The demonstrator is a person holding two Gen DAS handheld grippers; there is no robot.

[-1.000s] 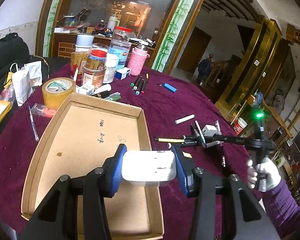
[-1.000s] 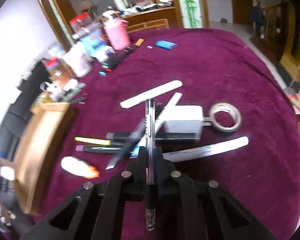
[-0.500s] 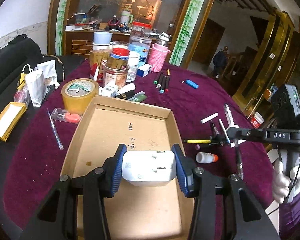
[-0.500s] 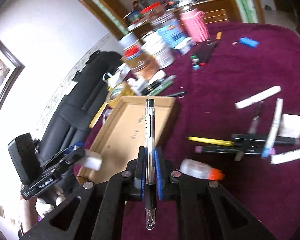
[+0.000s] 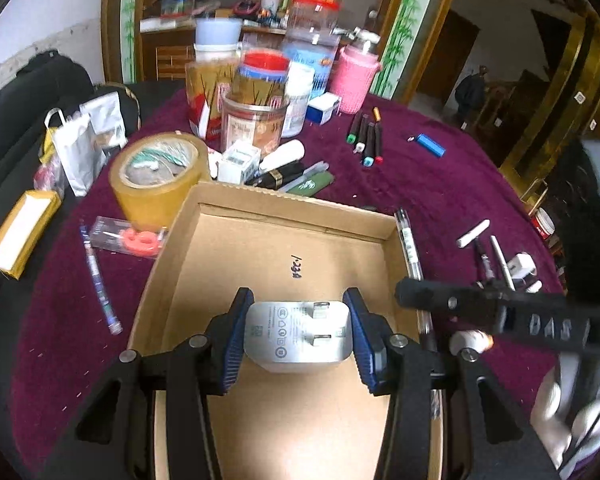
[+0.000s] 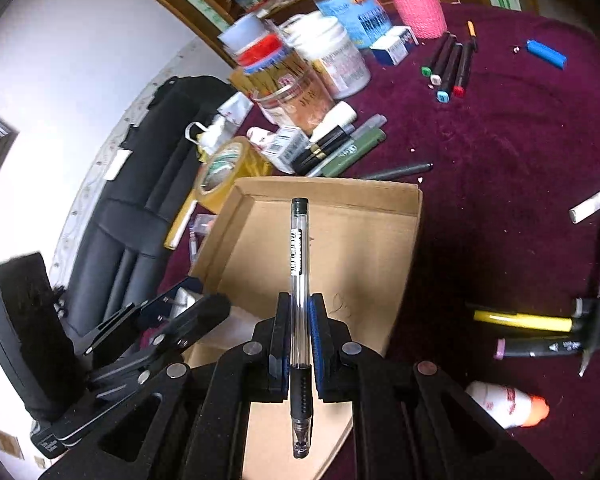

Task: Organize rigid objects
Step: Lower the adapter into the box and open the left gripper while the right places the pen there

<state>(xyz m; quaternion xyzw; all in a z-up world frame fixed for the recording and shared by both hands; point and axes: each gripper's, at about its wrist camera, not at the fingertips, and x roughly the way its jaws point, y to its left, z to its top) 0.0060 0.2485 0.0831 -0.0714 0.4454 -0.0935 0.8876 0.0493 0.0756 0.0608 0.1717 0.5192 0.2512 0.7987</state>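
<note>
My left gripper (image 5: 298, 328) is shut on a white plug adapter (image 5: 300, 330), its prongs facing the camera, held over the shallow cardboard tray (image 5: 284, 216). My right gripper (image 6: 300, 330) is shut on a clear ballpoint pen (image 6: 299, 256) that points forward over the same tray (image 6: 414, 216). In the left wrist view the right gripper's black body (image 5: 496, 312) reaches in from the right, with the pen (image 5: 410, 246) lying along the tray's right wall. In the right wrist view the left gripper (image 6: 156, 320) shows at the tray's near left corner.
Jars, a pink knitted cup (image 5: 354, 76) and a tape roll (image 5: 158, 174) crowd the purple table behind the tray. Markers (image 5: 366, 136), a blue lighter (image 6: 546, 53), a yellow pen (image 6: 522, 321), a small white bottle (image 6: 504, 400) and more pens lie to the right. A black chair (image 6: 148, 216) stands on the left.
Both grippers have swung over the tray, each keeping hold of its object. The right gripper has come from the pile of pens on the right to the tray's right side.
</note>
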